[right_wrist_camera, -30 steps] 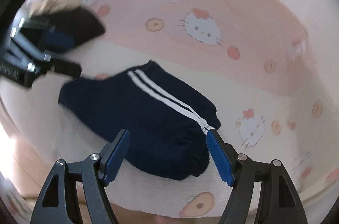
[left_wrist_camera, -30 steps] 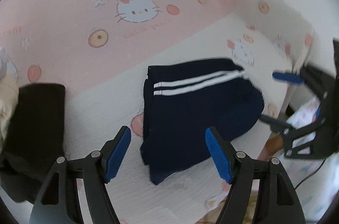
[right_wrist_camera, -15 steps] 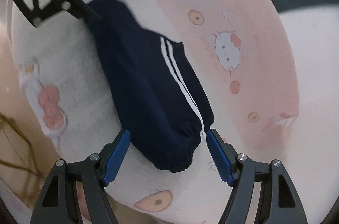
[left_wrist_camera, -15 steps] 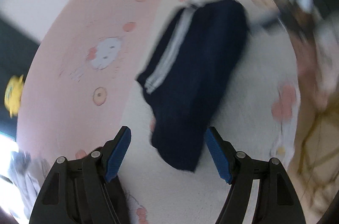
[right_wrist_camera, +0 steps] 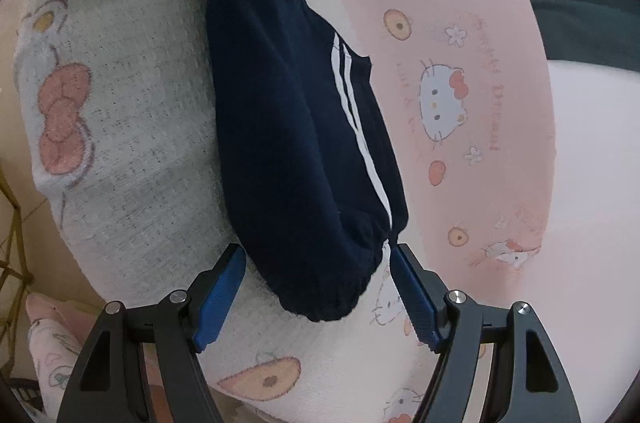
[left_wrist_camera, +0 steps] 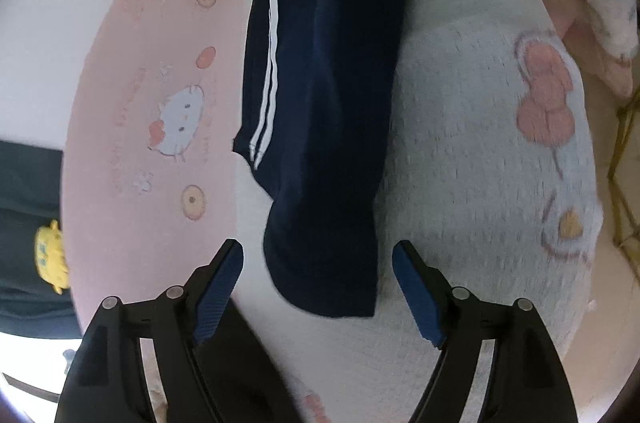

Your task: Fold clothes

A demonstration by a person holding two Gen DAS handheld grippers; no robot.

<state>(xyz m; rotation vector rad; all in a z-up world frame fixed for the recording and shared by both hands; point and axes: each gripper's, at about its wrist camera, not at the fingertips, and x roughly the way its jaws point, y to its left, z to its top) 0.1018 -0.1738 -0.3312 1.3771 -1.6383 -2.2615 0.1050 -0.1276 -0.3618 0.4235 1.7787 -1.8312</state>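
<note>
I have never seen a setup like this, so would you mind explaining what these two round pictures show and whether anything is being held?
There is no robot here: a person holds a hand-operated two-finger gripper in each hand, each with a fisheye camera looking forward along its fingers. That is why both pictures are round and warped.

One picture looks out from the left gripper, the other from the right gripper. The black frames with blue pads at the bottom are each gripper's own fingers.

On the cartoon-cat blanket lies a pair of navy trousers with two white side stripes, already partly folded. The grippers face each other from opposite ends of it; each shows at the top of the other's picture.

Nothing is held. Both pairs of fingers stand open, either side of a trouser end, without pressing it. The left fingers have just been opening.
</note>
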